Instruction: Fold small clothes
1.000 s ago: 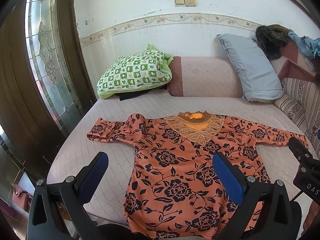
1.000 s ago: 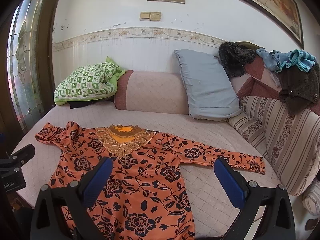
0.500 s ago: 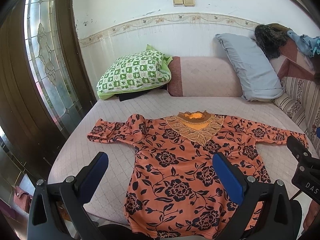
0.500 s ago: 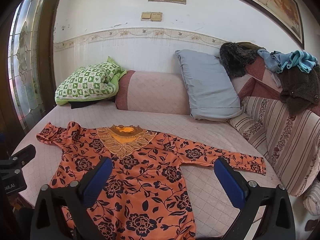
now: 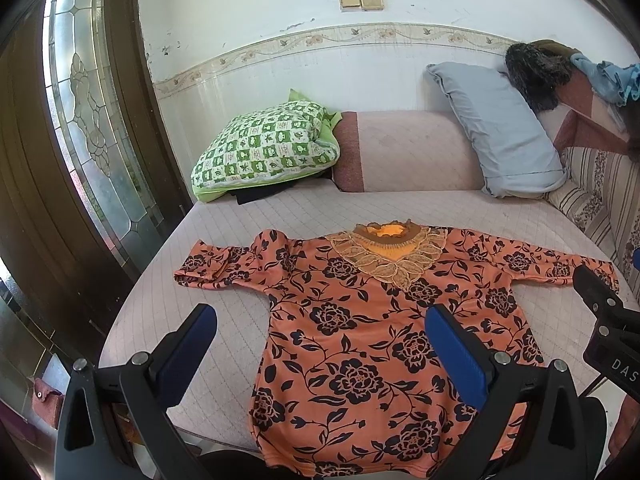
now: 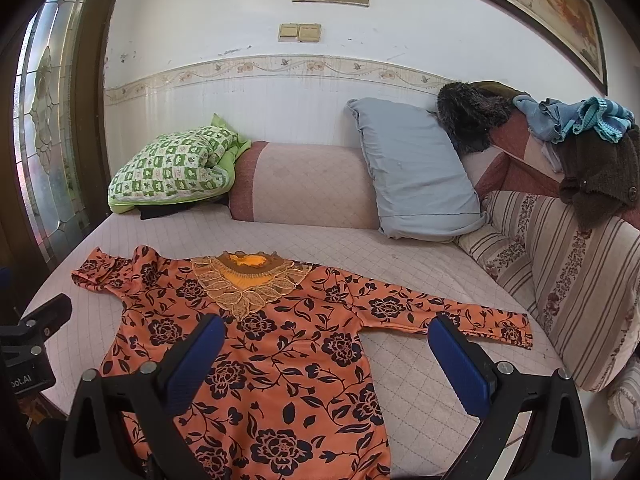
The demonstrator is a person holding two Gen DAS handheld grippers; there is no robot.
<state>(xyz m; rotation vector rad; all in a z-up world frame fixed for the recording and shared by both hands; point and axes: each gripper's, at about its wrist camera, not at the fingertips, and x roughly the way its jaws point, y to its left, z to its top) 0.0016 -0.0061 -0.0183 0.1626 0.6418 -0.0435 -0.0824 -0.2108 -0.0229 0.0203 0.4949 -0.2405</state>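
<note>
Orange floral blouse (image 5: 372,332) flat on bed (image 5: 224,224); both grippers' jaws spread wide, empty; "DAS" partly legible.

Left gripper (image 5: 320,344) jaws stand wide apart, holding nothing. Orange floral blouse (image 5: 372,320) lies flat on the quilted bed (image 5: 240,220), its body between and beyond the jaws. One sleeve (image 5: 216,268) is bunched beyond the left jaw. Right gripper (image 5: 608,328) sits outside the right jaw.
</note>
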